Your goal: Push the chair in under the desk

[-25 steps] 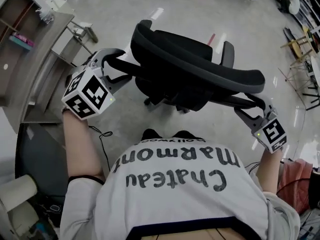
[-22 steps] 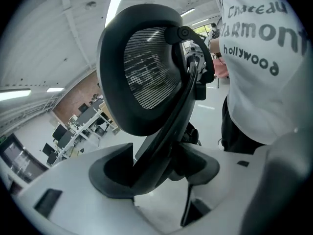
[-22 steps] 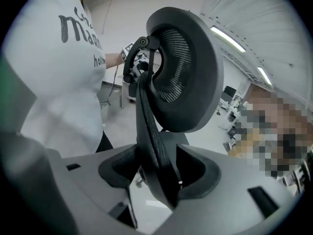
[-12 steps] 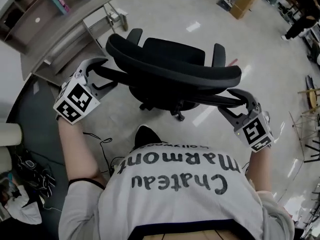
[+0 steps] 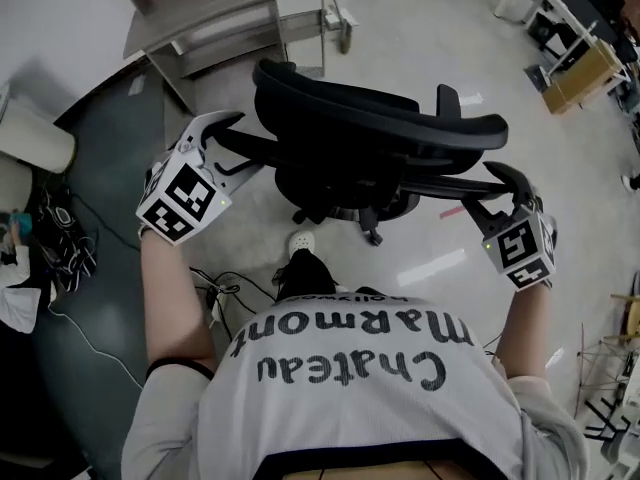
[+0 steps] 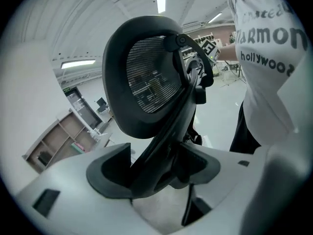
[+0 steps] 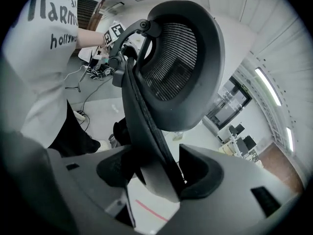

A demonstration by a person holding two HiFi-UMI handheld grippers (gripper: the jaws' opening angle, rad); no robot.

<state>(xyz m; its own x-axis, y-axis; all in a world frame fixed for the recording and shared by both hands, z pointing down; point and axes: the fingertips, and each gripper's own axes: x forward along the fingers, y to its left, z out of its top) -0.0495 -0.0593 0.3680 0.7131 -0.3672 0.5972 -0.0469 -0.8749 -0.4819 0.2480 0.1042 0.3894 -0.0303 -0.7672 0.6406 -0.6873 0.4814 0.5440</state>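
Note:
A black mesh-backed office chair [image 5: 380, 128] stands in front of me, its backrest toward me. A grey desk [image 5: 240, 13] with shelves lies just beyond it at the top of the head view. My left gripper [image 5: 228, 133] grips the left end of the backrest frame, whose dark bar [image 6: 161, 146] fills the gap between its pads. My right gripper [image 5: 498, 183] holds the right end, and the rim [image 7: 151, 160] runs between its pads. Both pairs of jaws have just been opening slightly, with the chair frame still between them.
A white cylindrical bin [image 5: 35, 138] and tangled cables [image 5: 60, 243] lie on a dark mat [image 5: 110, 168] at the left. A cardboard box [image 5: 580, 73] and other desks are at the far right. My shoe [image 5: 303, 243] is near the chair's wheeled base.
The chair and both grippers have swung round, so the desk, earlier off to the upper left, is now straight beyond the chair. Both grippers stayed on the backrest ends.

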